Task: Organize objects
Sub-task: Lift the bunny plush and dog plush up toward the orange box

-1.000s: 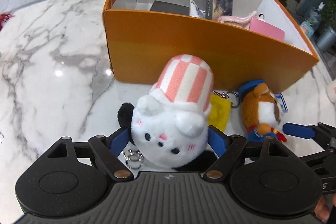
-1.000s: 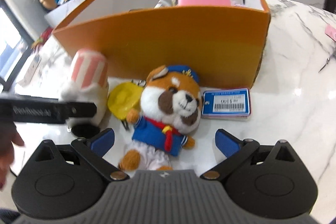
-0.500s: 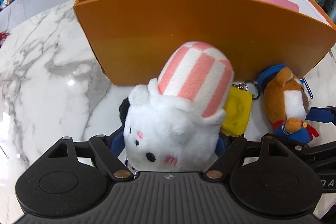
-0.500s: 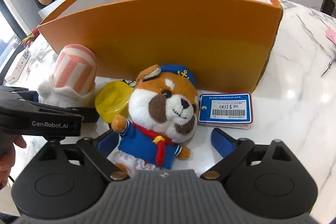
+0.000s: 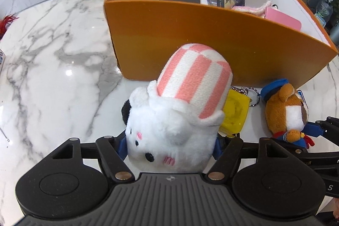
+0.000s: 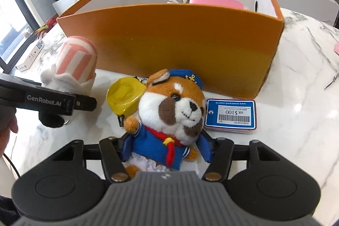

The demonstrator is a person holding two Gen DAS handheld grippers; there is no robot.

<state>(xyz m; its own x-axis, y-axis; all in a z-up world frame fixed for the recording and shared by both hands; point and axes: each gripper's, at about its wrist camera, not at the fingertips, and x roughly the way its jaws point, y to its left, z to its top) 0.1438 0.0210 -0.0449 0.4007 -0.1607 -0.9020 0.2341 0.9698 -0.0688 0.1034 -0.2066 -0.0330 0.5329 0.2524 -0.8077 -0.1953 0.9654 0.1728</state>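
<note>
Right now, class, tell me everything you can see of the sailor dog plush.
The sailor dog plush is soft brown-and-white fabric, with a blue anchor cap, blue sailor top and red neckerchief. It lies face-up on the marble table before the orange box, beside a yellow keychain and blue price tag. The right gripper is closing, its blue pads pressing its body.
</note>
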